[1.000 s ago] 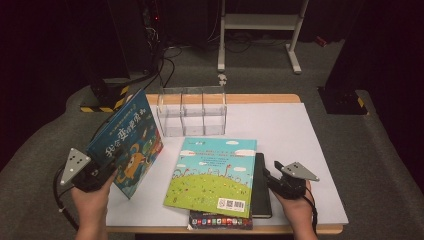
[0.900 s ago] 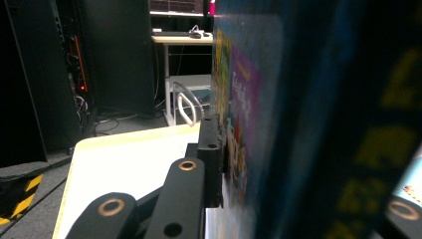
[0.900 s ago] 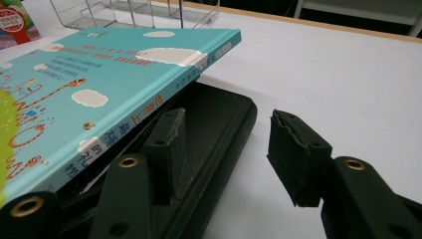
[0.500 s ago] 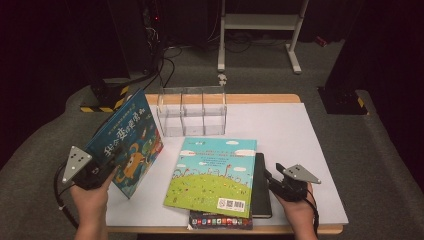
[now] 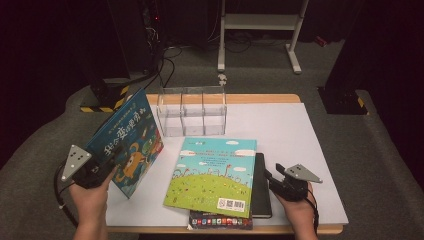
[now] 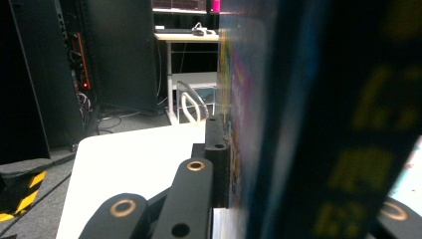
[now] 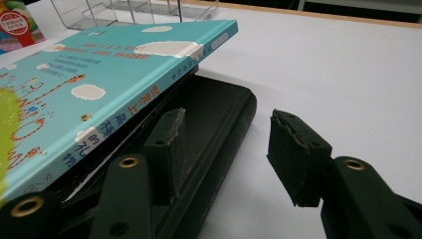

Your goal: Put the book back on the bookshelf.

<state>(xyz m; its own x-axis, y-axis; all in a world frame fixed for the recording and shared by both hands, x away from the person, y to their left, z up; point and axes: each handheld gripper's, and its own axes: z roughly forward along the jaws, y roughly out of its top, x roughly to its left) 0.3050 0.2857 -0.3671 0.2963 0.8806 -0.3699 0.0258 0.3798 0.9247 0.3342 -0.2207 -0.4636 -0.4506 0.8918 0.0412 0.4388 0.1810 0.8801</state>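
At the table's left, a blue picture book (image 5: 125,145) stands tilted off the surface, and my left gripper (image 5: 107,167) is shut on its lower edge. Its jaws have just been closing onto the cover. In the left gripper view one finger (image 6: 217,164) presses flat against the blue book (image 6: 259,124). A teal picture book (image 5: 212,175) lies on a black book (image 5: 261,185). My right gripper (image 5: 272,176) stands open at the black book's right edge. In the right gripper view my right gripper (image 7: 226,144) has one jaw over the black book (image 7: 219,114), beside the teal book (image 7: 99,84), and the other over the white surface.
A clear three-slot organizer (image 5: 192,112) stands at the back of the white table top (image 5: 290,135). A third book with a colourful strip (image 5: 220,221) peeks out under the stack at the front edge. The person's hands come in from below.
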